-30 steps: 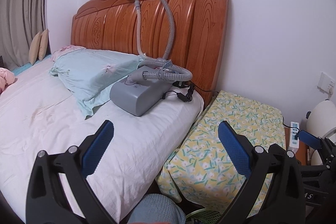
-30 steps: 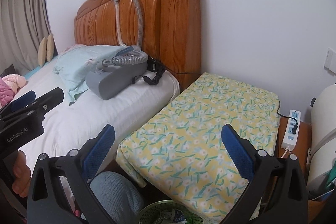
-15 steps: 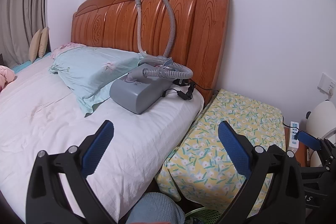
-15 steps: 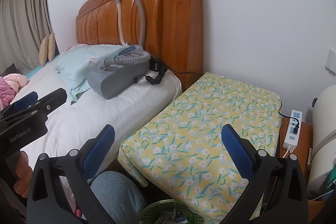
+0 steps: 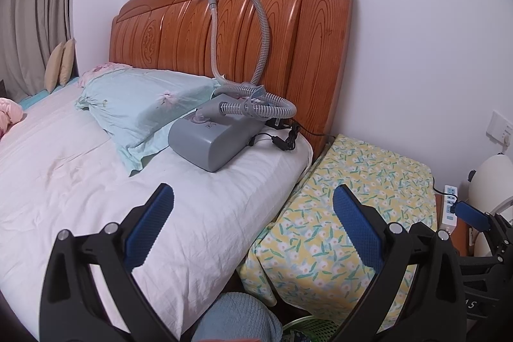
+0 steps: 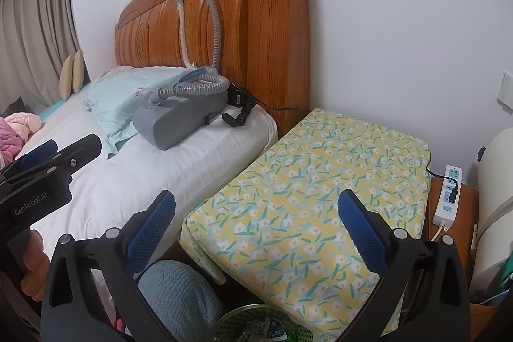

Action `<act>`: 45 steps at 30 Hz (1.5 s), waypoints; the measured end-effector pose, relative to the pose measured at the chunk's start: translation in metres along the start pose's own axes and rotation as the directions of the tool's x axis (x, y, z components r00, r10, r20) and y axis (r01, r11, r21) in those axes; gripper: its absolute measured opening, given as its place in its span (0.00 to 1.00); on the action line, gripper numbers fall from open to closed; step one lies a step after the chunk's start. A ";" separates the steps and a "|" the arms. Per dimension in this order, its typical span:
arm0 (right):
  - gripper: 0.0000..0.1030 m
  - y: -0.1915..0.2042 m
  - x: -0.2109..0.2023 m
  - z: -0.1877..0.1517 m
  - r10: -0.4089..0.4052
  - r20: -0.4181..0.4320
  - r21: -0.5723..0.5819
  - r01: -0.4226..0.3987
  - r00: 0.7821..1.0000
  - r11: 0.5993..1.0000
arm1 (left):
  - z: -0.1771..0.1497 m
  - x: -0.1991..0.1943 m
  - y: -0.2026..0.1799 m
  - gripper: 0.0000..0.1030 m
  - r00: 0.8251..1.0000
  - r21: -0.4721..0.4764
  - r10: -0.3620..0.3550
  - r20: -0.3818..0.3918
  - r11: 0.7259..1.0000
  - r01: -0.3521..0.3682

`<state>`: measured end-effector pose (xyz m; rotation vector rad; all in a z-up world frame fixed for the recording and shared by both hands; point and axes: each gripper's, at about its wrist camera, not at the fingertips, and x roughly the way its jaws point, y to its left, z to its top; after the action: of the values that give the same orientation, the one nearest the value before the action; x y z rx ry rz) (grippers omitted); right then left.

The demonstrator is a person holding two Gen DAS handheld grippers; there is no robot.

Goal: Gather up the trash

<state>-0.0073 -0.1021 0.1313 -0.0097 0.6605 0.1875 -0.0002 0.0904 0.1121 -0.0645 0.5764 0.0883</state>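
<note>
My left gripper (image 5: 253, 207) is open and empty, held above the edge of the white bed (image 5: 96, 181). My right gripper (image 6: 256, 213) is open and empty, above the near end of the nightstand with the yellow floral cloth (image 6: 314, 181). A green mesh bin (image 6: 263, 324) holding crumpled wrappers sits at the bottom edge, below the right gripper; its rim also shows in the left wrist view (image 5: 311, 329). The left gripper shows at the left of the right wrist view (image 6: 48, 159). No loose trash shows on the bed or the nightstand.
A grey breathing machine (image 5: 214, 137) with a hose looped over the wooden headboard (image 5: 288, 47) lies by a light blue pillow (image 5: 141, 108). A white power strip (image 6: 449, 194) lies on a low wooden stand at the right. A blue knitted knee (image 6: 179, 294) is by the bin.
Both views have shifted slightly, lowering the bed and nightstand in frame and showing a bit more of the bin. Both grippers stay open.
</note>
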 end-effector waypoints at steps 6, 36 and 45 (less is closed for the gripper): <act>0.98 -0.001 0.000 0.001 0.001 -0.001 0.000 -0.001 1.000 1.000 | -0.001 0.001 0.001 0.92 1.000 -0.001 0.004 -0.001 1.000 -0.004; 0.98 0.000 0.002 -0.002 0.001 -0.007 0.002 -0.001 1.000 1.000 | -0.003 0.002 0.002 0.92 1.000 -0.005 0.008 -0.004 1.000 -0.008; 0.98 -0.001 0.002 -0.001 0.002 -0.008 0.002 -0.002 1.000 1.000 | -0.004 0.002 0.003 0.92 1.000 -0.008 0.011 -0.006 1.000 -0.011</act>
<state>-0.0061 -0.1024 0.1290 -0.0084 0.6688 0.1888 -0.0014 0.0931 0.1073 -0.0692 0.5820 0.1013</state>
